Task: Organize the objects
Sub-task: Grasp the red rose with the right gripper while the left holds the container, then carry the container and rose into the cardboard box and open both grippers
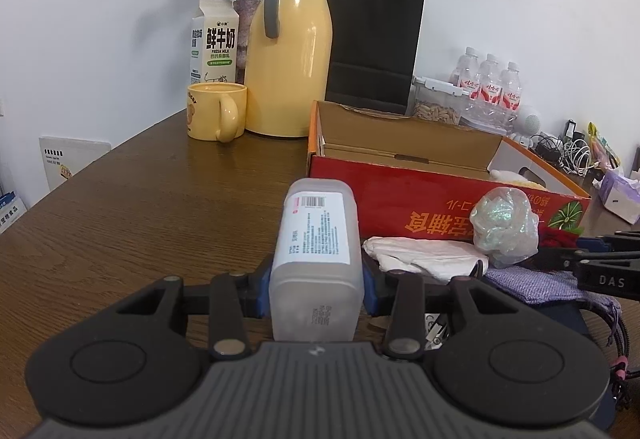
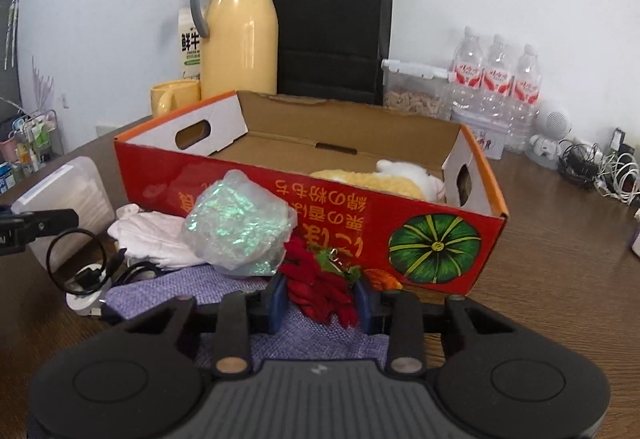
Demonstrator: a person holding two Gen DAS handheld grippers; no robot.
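Red chilli bunch (image 2: 320,291): lying on the purple cloth pouch (image 2: 304,343) just in front of the red cardboard box (image 2: 436,239), close against its near wall, and sitting right between the blue pads of the right tool (image 2: 320,303).
Right tool: standing part closed around the bunch; the pads are looking pressed to its sides, though the tangle of red is hiding the exact contact, so the grip is probably made rather than certain.
Plastic container (image 1: 316,263): being held by the left tool (image 1: 316,291), clamped across its narrow sides, its long axis running away from the camera toward the box.
Key relation: the box's open top is lying up and ahead of the bunch, so the right hand is the nearer one for lifting it over the near wall; the bunch's long axis is running roughly along the tool's fingers.
Box contents: a yellow and white plush toy (image 2: 384,179) is occupying the right end; the left end is free.
Near the box: a crinkly iridescent bundle (image 2: 240,231) and white cloth (image 2: 152,235) are leaning by its front wall, left of the bunch.
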